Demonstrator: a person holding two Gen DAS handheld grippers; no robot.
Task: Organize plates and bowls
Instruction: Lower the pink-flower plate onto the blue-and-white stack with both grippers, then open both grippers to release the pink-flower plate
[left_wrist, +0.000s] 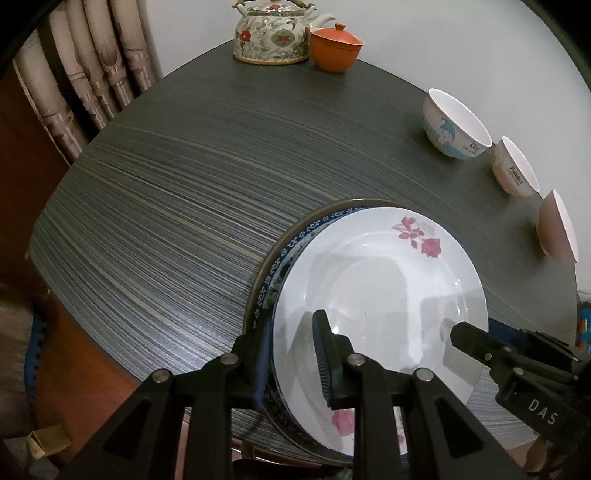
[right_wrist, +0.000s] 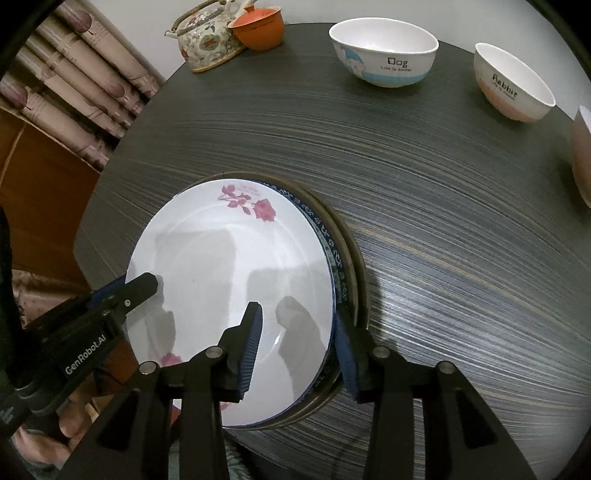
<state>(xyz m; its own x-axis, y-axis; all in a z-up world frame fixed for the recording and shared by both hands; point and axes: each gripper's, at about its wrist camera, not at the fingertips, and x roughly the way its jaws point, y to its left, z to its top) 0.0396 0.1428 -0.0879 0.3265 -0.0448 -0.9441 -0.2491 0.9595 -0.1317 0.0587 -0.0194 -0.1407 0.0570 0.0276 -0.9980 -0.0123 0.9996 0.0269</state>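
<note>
Dim indoor light, warm and soft. Glossy reflections and grey finger shadows across the white plate (left_wrist: 384, 280), seen in both views. Faint sheen on the dark table (left_wrist: 166, 206). Heavy fisheye bending at the edges, black vignette in the corners. Centre sharp, rim slightly soft.

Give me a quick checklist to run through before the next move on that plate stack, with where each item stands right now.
1. Left gripper straddles the stack's left edge, jaws open around the rim: ok.
2. Right gripper straddles the right edge, jaws open: ok.
3. Rose plate sits on top of the blue-rimmed plate, slightly off-centre: ok, but watch for sliding.
4. Grip on the whole stack rather than the top plate alone: cannot tell.
5. Bare table beyond the stack for setting down: ok.
6. Dog bowl, Rabbit bowl and teapot stand apart from the stack: ok.
</note>
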